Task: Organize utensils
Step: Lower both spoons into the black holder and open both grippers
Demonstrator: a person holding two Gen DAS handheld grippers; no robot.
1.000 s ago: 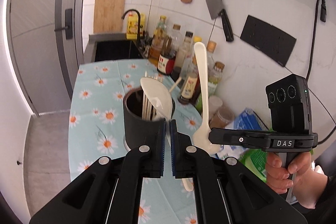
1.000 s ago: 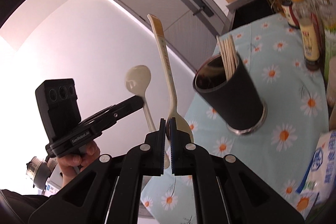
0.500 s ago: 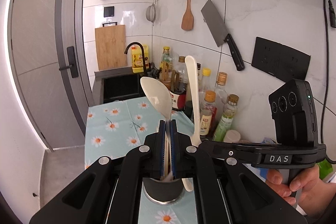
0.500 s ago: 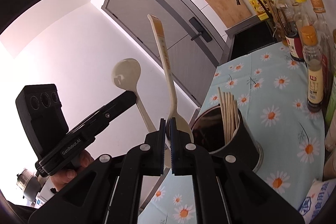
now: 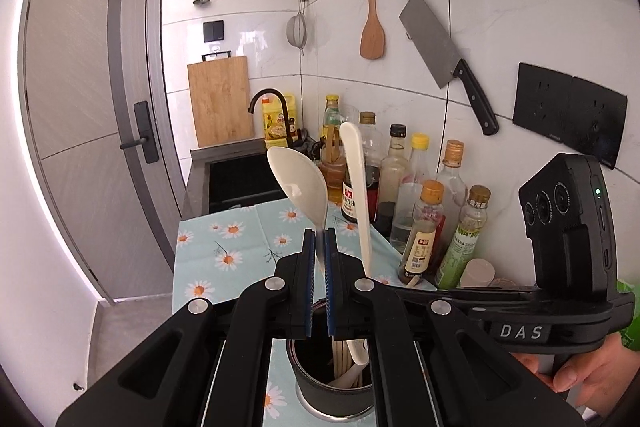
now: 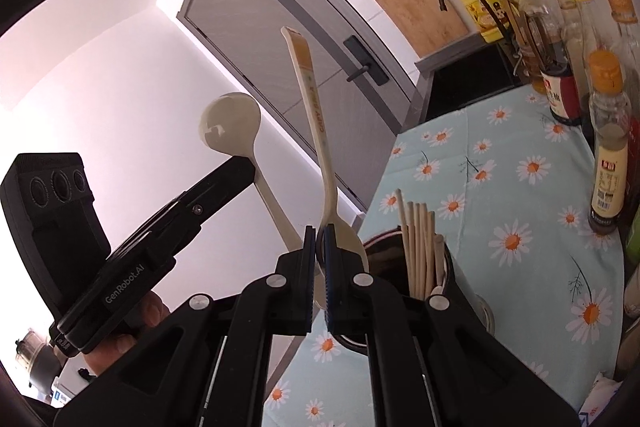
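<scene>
Spoons stand clamped upright, ladle (image 5: 298, 183) in left hand-held gripper (image 5: 319, 247), spoon (image 6: 320, 131) in right hand-held gripper (image 6: 319, 247).

A daisy-print cloth (image 6: 516, 187) covers the tabletop (image 5: 224, 259). On it stand a black utensil holder (image 5: 336, 387) with chopsticks (image 6: 418, 247) and a row of bottles (image 5: 424, 223) along the wall.
</scene>
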